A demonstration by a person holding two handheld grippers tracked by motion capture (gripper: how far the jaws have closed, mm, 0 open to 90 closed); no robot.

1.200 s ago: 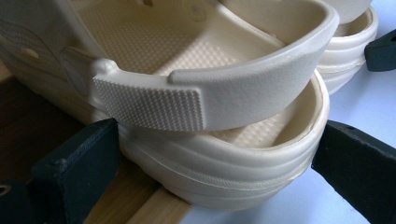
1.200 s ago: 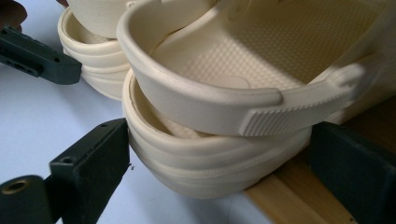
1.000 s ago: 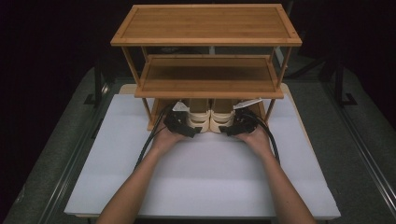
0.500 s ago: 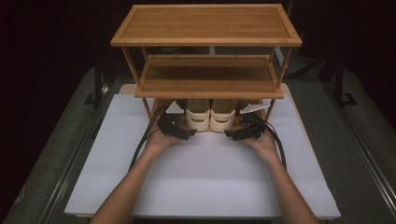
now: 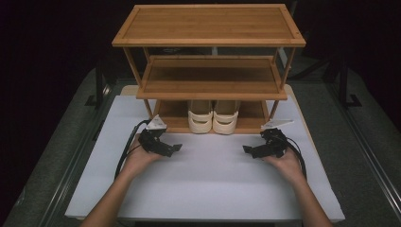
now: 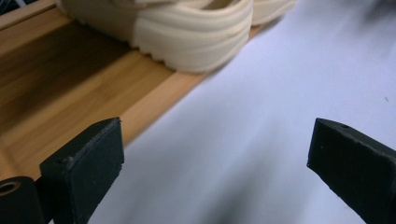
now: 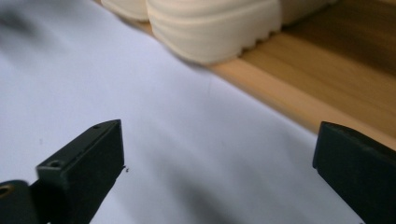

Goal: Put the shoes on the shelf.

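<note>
A pair of cream sandals (image 5: 213,117) sat side by side on the bottom shelf of a three-tier bamboo rack (image 5: 208,26), at the twelve o'clock end of a white desk (image 5: 208,189). Their heels faced the person, close to the shelf's front edge.

The person's hands rested on the desk, one to each side of the shoes. The left tool (image 5: 171,148) lay at about ten o'clock from the desk's centre and the right tool (image 5: 249,150) at about two o'clock, both pointing inward toward each other and well apart from the sandals.

The likely trouble from here was a disturbed pair. If either hand swung back toward the rack, a jaw could clip a heel and drag or skew a sandal off the shelf lip. A trailing cable sweeping along the shelf front could also catch the rack's leg or the shoes.

In the left gripper view, the left tool's black jaws stood wide apart with only bare desk and the shelf edge between them, touching and holding nothing. In the right gripper view, the right tool's jaws were likewise released, having just opened further, and were empty, with the nearer sandal (image 7: 215,28) lying beyond them.
</note>
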